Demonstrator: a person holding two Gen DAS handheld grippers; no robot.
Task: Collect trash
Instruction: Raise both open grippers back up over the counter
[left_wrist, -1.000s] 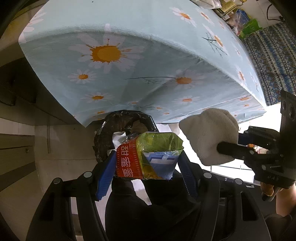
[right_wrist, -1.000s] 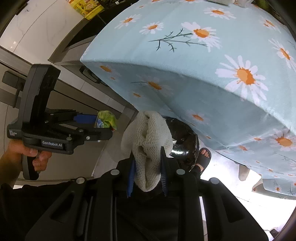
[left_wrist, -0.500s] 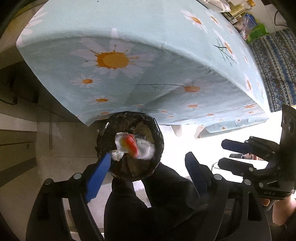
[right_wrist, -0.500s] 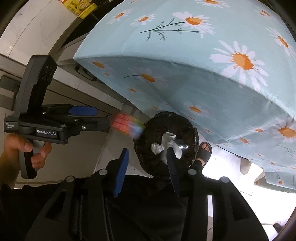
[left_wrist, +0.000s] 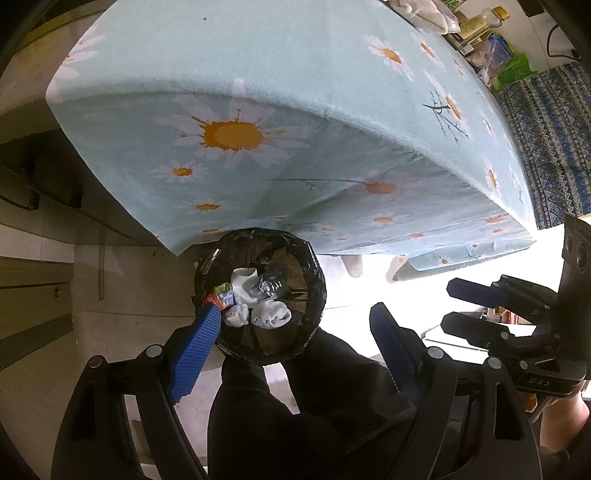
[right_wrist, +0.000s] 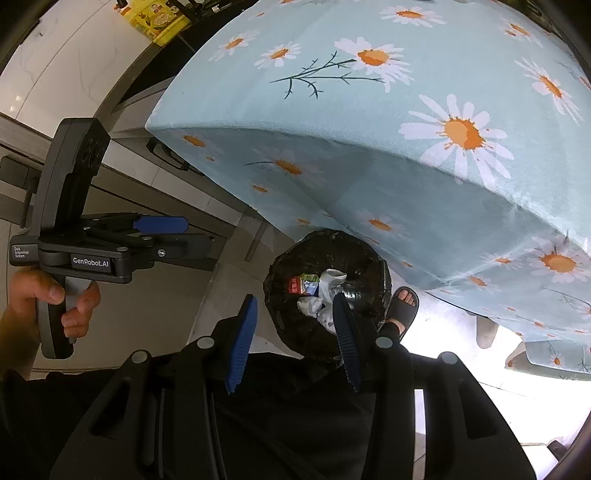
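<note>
Pale floor tiles (left_wrist: 122, 317) are seen from the left wrist, under a table covered by a light blue cloth with white and orange daisies (left_wrist: 295, 122). Just beside the table's near corner, a round bin lined with a shiny black bag (left_wrist: 314, 280) stands on the floor. Above it the left gripper (left_wrist: 295, 343) is held with its blue pads spread wide, and nothing is pinched between them. One second ago a red and green snack wrapper was gripped there. Now that wrapper (left_wrist: 221, 295) is seen lying in the bin, next to a fluffy white cloth ball (left_wrist: 271, 314), crumpled white paper (left_wrist: 236, 314) and a clear plastic scrap (left_wrist: 267, 286). At the right edge the right gripper (left_wrist: 448, 304) is seen from the side with its jaws parted a little and empty. The white cloth was pinched in it before.

From the right wrist, the same daisy cloth (right_wrist: 406, 147) fills the top of the view. The black bin (right_wrist: 295, 332) is seen below the blue pads of the right gripper (right_wrist: 295, 332), which are parted with nothing between them. The wrapper (right_wrist: 303, 284) and the white cloth ball (right_wrist: 327, 317) lie inside the bin. A foot in a black sandal (right_wrist: 402, 306) is seen beside the bin. At the left, the left gripper (right_wrist: 197, 232) is held by a bare hand (right_wrist: 44, 306).
</note>
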